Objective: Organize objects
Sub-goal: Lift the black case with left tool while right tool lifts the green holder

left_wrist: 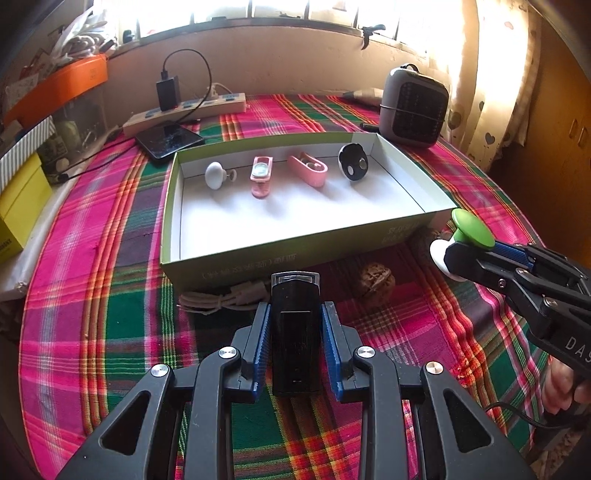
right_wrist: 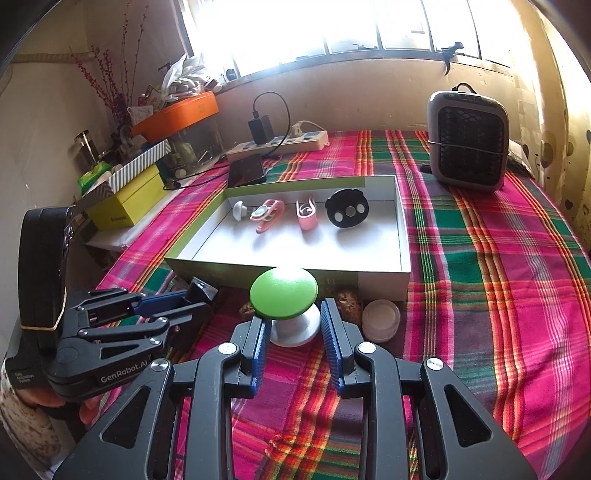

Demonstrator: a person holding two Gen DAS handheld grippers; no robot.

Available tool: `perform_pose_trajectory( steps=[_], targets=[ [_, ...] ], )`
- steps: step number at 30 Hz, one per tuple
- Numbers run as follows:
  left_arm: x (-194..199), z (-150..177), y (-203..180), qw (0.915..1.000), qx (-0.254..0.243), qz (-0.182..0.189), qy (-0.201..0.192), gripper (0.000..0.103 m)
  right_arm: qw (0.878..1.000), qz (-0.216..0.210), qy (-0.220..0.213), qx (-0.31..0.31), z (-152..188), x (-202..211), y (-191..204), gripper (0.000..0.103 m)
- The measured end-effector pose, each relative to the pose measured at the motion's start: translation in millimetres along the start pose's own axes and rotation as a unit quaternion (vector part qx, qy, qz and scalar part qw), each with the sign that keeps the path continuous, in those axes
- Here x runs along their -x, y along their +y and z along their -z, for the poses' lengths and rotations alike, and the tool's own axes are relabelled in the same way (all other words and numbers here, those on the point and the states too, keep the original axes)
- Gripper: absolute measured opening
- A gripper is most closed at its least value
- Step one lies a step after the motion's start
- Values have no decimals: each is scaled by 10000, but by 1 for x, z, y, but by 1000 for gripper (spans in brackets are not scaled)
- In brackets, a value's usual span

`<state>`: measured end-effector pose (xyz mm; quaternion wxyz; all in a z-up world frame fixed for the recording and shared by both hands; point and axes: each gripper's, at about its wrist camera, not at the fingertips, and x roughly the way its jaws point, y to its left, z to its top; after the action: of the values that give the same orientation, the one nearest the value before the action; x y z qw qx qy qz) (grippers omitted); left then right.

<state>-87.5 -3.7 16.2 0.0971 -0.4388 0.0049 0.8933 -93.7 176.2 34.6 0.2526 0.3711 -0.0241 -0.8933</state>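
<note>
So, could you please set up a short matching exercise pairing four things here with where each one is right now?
Things:
1. black rectangular device
2. green-topped knob
3. white knob
4. walnut

Places:
A. in the box, at the left end of the row
B. on the cloth in front of the box
C. between the right gripper's fingers
D. between the left gripper's fingers

Pairs: 1-D, 2-C, 3-A, 4-B

Daylight floods through the far window (right_wrist: 332, 26), blown out to pure white in both views, with glare washing the curtain (left_wrist: 491, 74) at right. Objects in the box (left_wrist: 173, 206) cast soft shadows toward the near side. Fisheye curvature bends the edges; corners fall dark.
</note>
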Motion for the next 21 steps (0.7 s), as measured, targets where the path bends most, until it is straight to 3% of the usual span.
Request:
perform_pose_trajectory(
  steps=[10, 21],
  targets=[
    [-1, 9, 0, 9999, -41, 131, 101, 25, 10000, 9, 5, -12, 1, 0, 0, 29],
    [0, 18, -7, 9996, -185, -178, -103, 26, 10000, 2, 6, -10, 0, -1, 2, 29]
  ],
)
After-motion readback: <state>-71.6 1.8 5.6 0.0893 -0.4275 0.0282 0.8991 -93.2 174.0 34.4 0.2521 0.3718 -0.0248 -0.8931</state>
